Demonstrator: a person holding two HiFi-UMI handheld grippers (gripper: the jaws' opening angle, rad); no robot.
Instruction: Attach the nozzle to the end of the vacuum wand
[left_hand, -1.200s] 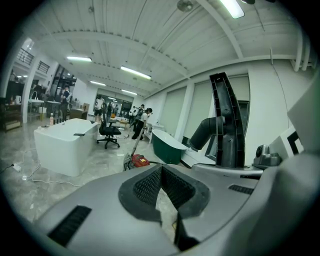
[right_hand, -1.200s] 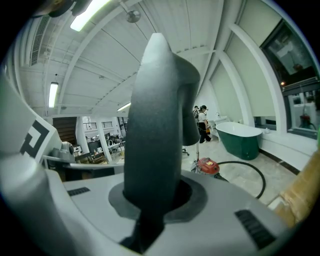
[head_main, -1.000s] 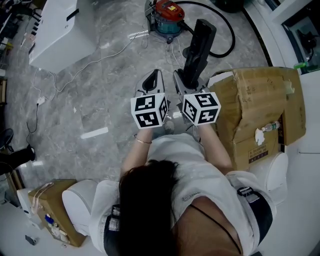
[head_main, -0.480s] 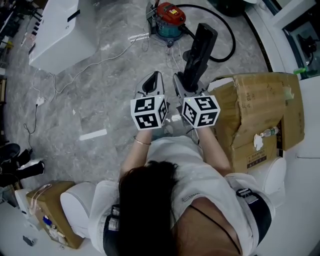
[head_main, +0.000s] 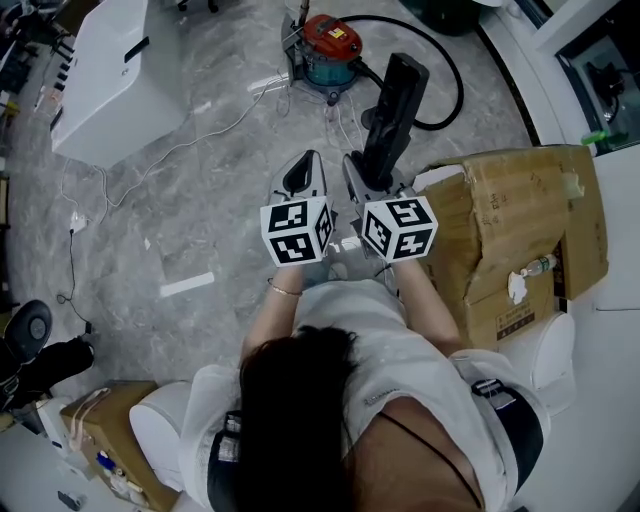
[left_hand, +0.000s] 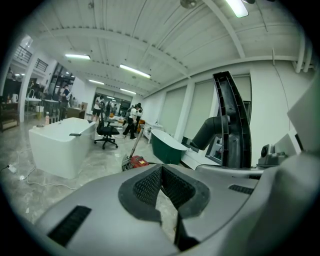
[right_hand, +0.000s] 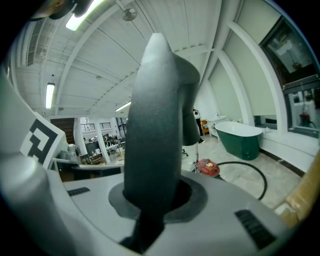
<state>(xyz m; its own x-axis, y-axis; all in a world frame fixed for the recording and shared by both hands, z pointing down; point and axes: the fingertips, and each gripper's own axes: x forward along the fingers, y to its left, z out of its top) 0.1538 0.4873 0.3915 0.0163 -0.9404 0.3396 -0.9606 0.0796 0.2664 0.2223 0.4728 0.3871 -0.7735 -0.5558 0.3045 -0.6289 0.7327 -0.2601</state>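
Right gripper view: the right gripper (right_hand: 150, 202) pinches the tall, matte black nozzle (right_hand: 152, 115), whose lower end is hidden between the jaws. The grey left gripper (left_hand: 161, 176), just left, is pressed together and empty.

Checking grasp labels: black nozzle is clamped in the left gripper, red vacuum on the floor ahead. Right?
No: right gripper view shows the black nozzle clamped in the right gripper, red vacuum on the floor ahead. The left gripper is shut, empty.
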